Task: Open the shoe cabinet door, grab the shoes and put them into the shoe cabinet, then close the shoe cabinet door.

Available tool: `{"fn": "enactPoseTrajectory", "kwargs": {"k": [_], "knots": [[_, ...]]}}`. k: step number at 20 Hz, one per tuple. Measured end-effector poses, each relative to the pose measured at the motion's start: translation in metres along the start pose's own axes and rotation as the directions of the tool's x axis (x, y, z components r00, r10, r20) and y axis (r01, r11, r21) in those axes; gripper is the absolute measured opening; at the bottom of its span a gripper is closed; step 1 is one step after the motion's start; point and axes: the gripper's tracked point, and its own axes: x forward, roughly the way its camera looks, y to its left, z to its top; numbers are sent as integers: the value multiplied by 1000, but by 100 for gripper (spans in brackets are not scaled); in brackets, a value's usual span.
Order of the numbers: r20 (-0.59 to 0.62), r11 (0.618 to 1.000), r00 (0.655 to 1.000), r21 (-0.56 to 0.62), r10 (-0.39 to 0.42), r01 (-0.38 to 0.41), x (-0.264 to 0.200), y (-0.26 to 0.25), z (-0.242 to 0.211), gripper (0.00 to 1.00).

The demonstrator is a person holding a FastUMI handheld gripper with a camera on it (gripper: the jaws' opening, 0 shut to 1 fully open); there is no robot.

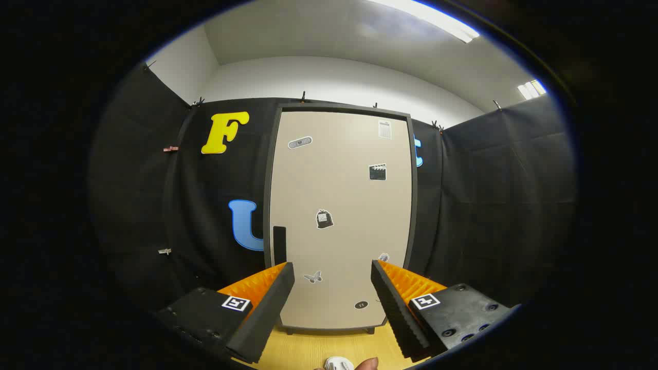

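One shoe cabinet (339,216) is standing ahead with its one door (354,195) closed; one dark handle (279,244) is sitting on the door; seven stickers are showing on the door; one gripper (333,300) is spreading two fingers apart, gripping nothing.

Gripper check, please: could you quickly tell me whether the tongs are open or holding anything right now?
Gripper: tongs open, holding nothing, aimed at the closed shoe cabinet door beyond them.
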Motion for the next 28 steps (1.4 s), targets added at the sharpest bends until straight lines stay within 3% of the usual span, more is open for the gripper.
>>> {"fn": "enactPoseTrajectory", "kwargs": {"k": [18, 28], "knots": [[12, 1000, 1000, -1, 5, -5, 1, 6, -1, 97], [23, 997, 997, 26, 74, -74, 43, 71, 6, 97]]}}
